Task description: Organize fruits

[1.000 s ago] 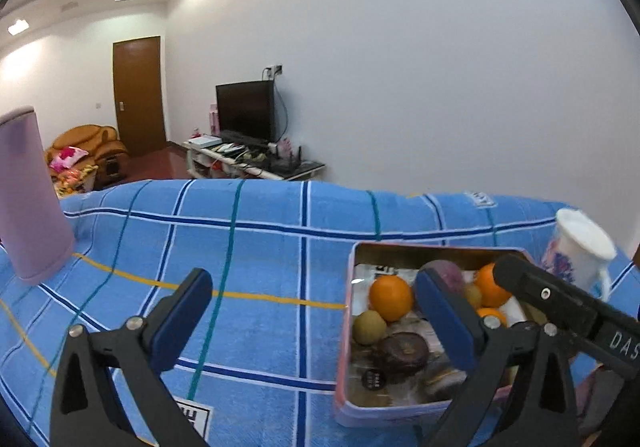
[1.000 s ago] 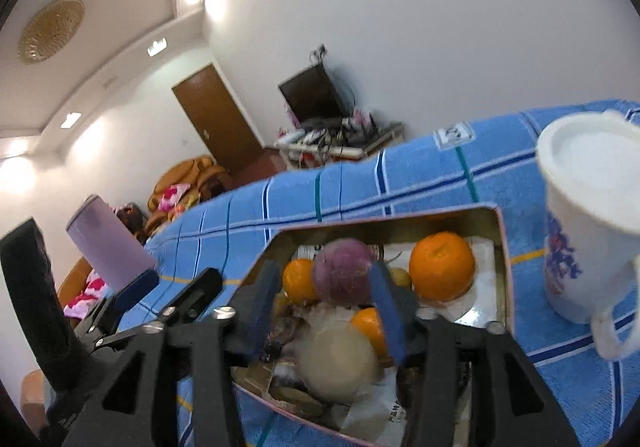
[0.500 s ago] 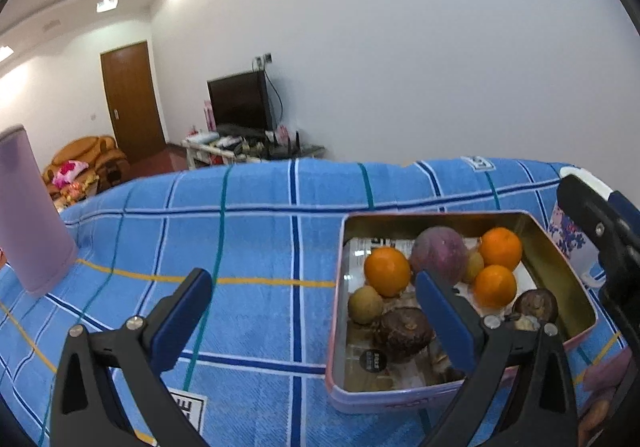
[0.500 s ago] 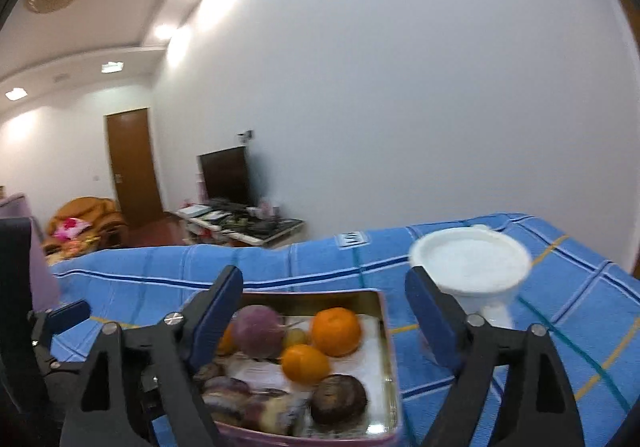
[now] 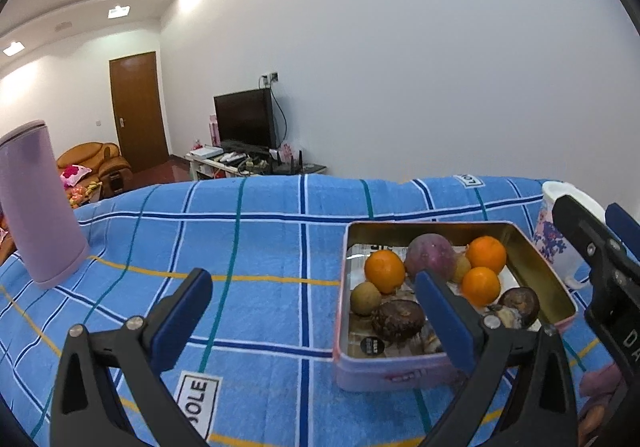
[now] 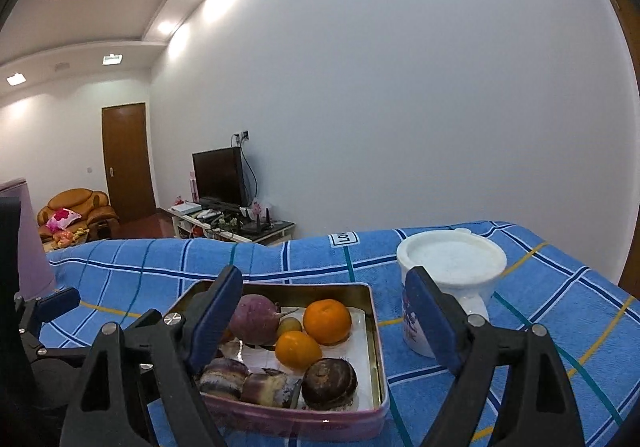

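Fruit is seen in the tin [image 6: 374, 331] on the blue cloth [image 5: 248, 239], a mug [image 6: 452, 279] just beside it. Both grippers' fingers are spread, empty; the right gripper [image 6: 328, 323] has just been opening. The dark pieces are perhaps mangosteens.

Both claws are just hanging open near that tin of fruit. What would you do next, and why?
Probably nothing more: both the right gripper and left gripper are open and empty, and every visible fruit already lies in the tin.
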Demonstrator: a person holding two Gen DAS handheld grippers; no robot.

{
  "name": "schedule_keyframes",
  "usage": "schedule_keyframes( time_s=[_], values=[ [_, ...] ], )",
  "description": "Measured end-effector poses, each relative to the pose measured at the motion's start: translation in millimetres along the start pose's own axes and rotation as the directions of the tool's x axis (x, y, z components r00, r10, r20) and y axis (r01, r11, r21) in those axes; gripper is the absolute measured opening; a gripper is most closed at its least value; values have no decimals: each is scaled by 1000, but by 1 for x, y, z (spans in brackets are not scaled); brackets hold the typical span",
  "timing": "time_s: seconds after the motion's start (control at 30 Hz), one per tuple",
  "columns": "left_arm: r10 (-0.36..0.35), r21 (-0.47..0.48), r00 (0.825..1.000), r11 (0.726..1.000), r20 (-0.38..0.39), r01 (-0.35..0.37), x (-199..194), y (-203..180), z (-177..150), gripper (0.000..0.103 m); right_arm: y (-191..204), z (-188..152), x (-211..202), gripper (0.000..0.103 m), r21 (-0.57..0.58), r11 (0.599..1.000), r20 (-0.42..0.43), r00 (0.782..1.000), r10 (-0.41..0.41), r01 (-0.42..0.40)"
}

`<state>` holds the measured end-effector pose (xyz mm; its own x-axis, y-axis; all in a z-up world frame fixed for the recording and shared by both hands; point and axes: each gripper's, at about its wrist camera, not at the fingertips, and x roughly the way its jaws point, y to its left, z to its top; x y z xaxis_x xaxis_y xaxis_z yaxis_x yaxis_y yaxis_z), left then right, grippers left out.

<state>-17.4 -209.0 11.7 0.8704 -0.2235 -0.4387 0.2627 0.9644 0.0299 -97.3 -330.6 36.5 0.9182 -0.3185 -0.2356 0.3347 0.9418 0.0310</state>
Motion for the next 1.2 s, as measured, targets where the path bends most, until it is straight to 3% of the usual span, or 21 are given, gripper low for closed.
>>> schedule_keyframes(
  time_s=[0.5,1.2],
  values=[
    [-13,25,996,1000,85,11,-45,2,-15,103,-5,-5,-46,85,8,1000,81,996,-29,28],
    [-10,41,995,999,95,6,-49,-3,-17,103,-4,-6,-53,85,-3,999,96,995,-40,41]
  ],
)
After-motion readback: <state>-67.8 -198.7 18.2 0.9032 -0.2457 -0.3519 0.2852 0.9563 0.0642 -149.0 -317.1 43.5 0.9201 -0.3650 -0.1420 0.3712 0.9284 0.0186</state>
